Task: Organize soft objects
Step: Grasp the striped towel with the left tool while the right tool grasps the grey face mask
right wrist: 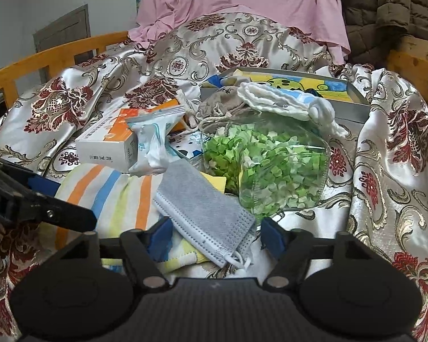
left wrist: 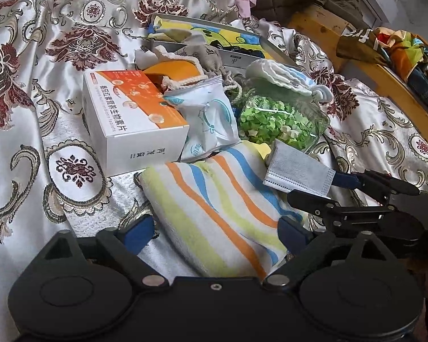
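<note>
1. The striped towel is folded, with orange, blue and yellow-green bands on white. It lies flat on the patterned bedcover, in front of the heap of things.
2. The grey face mask is folded and lies tilted across the towel's far right corner, its white ear loops hanging off one end.
3. The knitted white and blue pouch rests on top of the heap.
4. The beige drawstring bag lies crumpled behind it.

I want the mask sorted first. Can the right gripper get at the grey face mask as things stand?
Probably yes. The grey face mask lies on top of the striped towel with nothing over it, already between the right gripper's open jaws.
</note>
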A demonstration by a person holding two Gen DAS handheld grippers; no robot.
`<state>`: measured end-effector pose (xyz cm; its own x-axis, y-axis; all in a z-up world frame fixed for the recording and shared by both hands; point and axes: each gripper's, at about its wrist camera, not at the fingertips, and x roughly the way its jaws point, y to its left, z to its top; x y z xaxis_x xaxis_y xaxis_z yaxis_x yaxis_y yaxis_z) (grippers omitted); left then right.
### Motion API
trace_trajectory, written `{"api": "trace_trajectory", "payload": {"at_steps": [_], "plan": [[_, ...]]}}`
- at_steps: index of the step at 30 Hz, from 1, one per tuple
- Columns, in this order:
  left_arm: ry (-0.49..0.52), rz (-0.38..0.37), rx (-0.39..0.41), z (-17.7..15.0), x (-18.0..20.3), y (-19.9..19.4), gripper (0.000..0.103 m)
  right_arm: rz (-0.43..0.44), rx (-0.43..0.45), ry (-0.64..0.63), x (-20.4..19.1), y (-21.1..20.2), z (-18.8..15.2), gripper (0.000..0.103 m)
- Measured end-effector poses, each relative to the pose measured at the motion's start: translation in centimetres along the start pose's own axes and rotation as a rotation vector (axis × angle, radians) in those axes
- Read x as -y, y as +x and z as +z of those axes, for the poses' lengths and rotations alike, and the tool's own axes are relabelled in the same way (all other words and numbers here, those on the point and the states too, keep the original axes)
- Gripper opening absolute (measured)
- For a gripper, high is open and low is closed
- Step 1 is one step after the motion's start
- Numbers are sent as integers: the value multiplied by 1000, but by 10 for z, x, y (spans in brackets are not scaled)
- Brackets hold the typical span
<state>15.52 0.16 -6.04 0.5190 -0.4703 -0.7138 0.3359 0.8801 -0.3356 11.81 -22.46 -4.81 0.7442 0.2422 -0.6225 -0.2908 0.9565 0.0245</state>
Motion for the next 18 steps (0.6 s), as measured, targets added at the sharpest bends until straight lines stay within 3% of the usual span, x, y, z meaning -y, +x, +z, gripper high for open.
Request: {"api": "trace_trajectory", "payload": {"at_steps": [8,13,18], "plan": [[16,-52,-5,-1,2,3,75,9,-8,-29,-7,0,0,50],[-1,-45,-1,0,0,5,59,3,-9,-33,-8,0,-1,41],[6,-29,1,0,0,4,52,7,-11,-40,-9,-1,-1,32]]}}
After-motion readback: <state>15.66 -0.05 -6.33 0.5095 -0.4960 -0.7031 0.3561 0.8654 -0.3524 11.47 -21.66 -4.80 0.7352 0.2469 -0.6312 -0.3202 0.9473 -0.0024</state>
